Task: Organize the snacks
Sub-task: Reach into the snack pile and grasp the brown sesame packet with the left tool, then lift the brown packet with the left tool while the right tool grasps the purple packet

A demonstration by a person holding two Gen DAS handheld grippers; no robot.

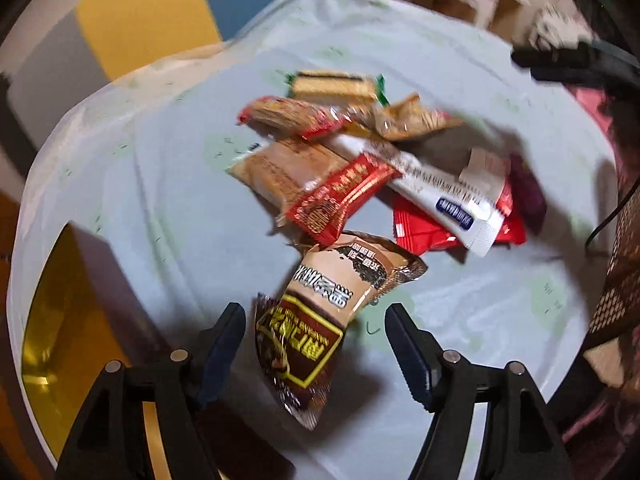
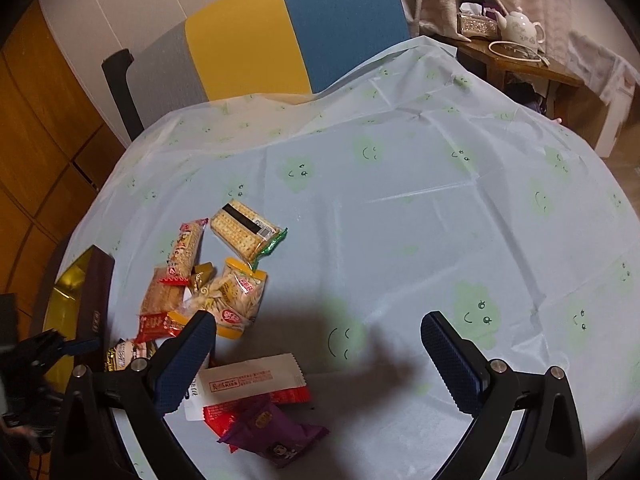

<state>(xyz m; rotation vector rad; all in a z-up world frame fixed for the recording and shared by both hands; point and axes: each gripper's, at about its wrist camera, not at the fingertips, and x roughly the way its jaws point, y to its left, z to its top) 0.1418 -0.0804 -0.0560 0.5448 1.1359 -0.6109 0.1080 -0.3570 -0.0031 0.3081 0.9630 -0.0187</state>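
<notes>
Your left tongs (image 1: 316, 330) are spread wide, gripping nothing, with a brown sachet (image 1: 320, 320) lying on the bench (image 1: 168, 200) between the two fingers and touching neither. Just beyond it sits the snack heap: a red wrapper (image 1: 340, 196) overlapping a tan biscuit pack (image 1: 276, 168), a long white pack (image 1: 436, 192) slanting across a flat red packet (image 1: 420, 228), and a cracker pack (image 1: 332, 86) with green ends at the far edge. The left view is blurred, so small print is unreadable.

Your right tongs (image 2: 316, 340) are also released and empty, hanging over a bare stretch of the pale blue cloth (image 2: 400, 220) with green smiley faces. From this side the heap lies off to the left: the cracker pack (image 2: 246, 230) stands apart at the top, a yellow-edged bag (image 2: 236, 296) sits just below it, and a purple packet (image 2: 272, 432) rests nearest you on top of the red one, under the white pack (image 2: 256, 380).

A gold tray (image 2: 66, 292) with a dark lid (image 2: 96, 296) sits at the bench's left edge, beside the heap. Your left tongs (image 2: 44, 352) show at the far left of the right view. A chair (image 2: 288, 32) in grey, yellow and blue stands behind the bench.
</notes>
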